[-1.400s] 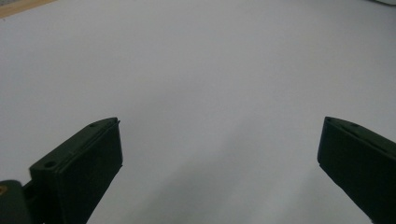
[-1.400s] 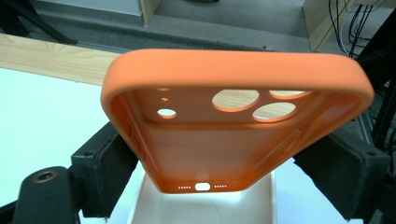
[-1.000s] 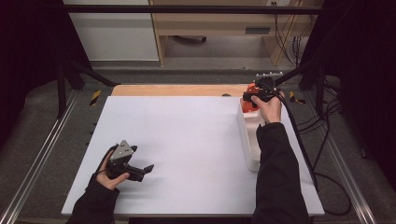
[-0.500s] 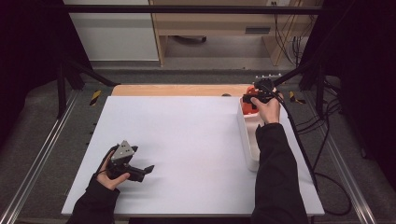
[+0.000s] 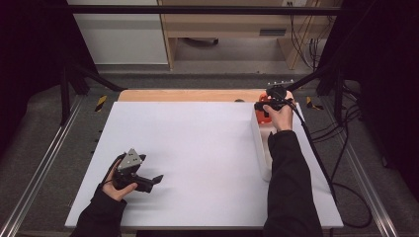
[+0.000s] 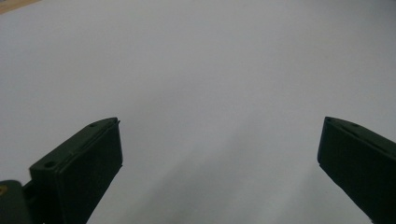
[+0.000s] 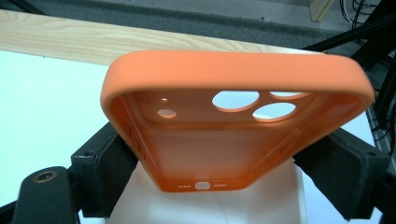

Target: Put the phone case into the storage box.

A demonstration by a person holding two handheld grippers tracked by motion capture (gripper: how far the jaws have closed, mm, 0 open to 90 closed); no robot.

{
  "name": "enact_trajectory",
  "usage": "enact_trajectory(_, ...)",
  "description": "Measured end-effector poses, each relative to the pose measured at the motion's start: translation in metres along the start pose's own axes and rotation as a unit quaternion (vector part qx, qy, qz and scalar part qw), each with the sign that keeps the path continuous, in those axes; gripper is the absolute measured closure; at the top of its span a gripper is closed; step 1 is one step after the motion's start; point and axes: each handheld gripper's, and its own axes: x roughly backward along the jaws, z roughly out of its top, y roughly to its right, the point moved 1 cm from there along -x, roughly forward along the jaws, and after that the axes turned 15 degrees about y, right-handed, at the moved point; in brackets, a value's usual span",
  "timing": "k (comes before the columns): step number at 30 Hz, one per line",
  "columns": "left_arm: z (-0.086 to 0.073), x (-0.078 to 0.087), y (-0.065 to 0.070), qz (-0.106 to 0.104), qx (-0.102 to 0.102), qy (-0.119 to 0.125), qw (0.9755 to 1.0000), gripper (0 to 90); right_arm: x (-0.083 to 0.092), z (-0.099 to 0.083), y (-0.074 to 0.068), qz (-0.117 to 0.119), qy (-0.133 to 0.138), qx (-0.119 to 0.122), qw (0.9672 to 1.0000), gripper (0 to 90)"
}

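An orange silicone phone case (image 7: 233, 126) is gripped by its long sides, its open side facing the camera and its camera cut-outs at the far end. My right gripper (image 7: 219, 179) is shut on it. In the high view that gripper (image 5: 267, 104) holds the case (image 5: 265, 111) at the table's far right, over the far end of a long white box (image 5: 260, 145). My left gripper (image 5: 156, 179) rests low at the near left, jaws pointing right. In the left gripper view, this gripper (image 6: 219, 154) is open with only the bare white table (image 6: 210, 70) between its fingers.
The white table top (image 5: 197, 148) has a wooden strip (image 5: 188, 95) along its far edge. Metal rails (image 5: 44, 168) run down both sides. A cable (image 5: 316, 158) trails from the right gripper off the table's right edge. The right forearm lies along the white box.
The right gripper has shifted very slightly to the left with the case still in it. The left gripper has stayed where it was.
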Motion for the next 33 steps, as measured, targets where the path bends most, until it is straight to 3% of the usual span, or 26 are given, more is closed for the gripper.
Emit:
enact_trajectory(13, -0.0005, -0.0003, -0.0004, 0.000, 0.001, 0.000, 1.0000, 0.0, -0.0076, -0.0046, -0.0012, -0.008, -0.008, 0.004, 0.9999, 14.9)
enact_trajectory(28, -0.0010, -0.0011, -0.0001, -0.001, 0.000, -0.003, 1.0000, 0.0, -0.0087, -0.0049, -0.0015, -0.007, 0.001, 0.002, 1.0000, 14.4)
enact_trajectory(33, -0.0011, -0.0013, -0.0001, -0.002, 0.000, -0.003, 1.0000, 0.0, -0.0090, -0.0046, -0.0012, -0.002, -0.001, -0.004, 1.0000, 9.2)
